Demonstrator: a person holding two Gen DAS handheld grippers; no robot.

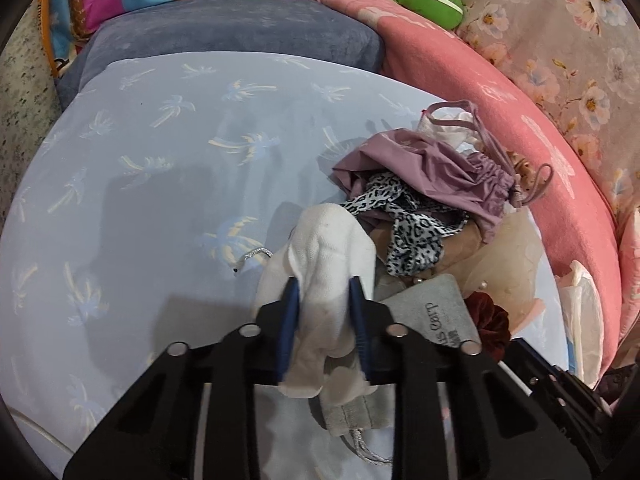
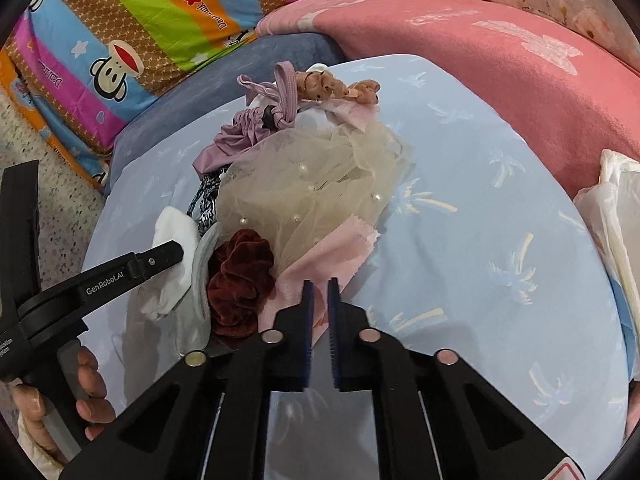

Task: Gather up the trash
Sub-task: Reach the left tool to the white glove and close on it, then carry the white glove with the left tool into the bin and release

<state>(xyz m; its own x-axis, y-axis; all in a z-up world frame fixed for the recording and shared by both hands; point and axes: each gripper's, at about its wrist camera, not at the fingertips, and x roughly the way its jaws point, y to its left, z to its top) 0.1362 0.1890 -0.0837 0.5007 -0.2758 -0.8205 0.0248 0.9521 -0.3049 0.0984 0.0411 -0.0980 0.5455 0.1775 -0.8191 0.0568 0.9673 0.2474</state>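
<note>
My left gripper (image 1: 324, 284) is shut on a white cloth (image 1: 328, 256) at the near edge of a pile on the pale blue palm-print sheet (image 1: 160, 160). The same gripper (image 2: 172, 250) and white cloth (image 2: 172, 232) show at left in the right wrist view. The pile holds a purple drawstring bag (image 1: 432, 168), a leopard-print fabric (image 1: 412, 232), a grey pouch (image 1: 432, 312), a dark red scrunchie (image 2: 240, 284), cream tulle with pearls (image 2: 316, 184) and a pink cloth (image 2: 328, 256). My right gripper (image 2: 320, 286) is nearly shut, with the pink cloth's edge between its tips.
A pink blanket (image 1: 500, 92) curves along the right. A grey-blue cushion (image 1: 240, 32) and a colourful cartoon pillow (image 2: 132, 40) lie behind. A white plastic bag (image 2: 616, 216) sits at the right edge. A silver cord (image 1: 256, 256) lies on the sheet. A speckled floor (image 2: 48, 184) is at the left.
</note>
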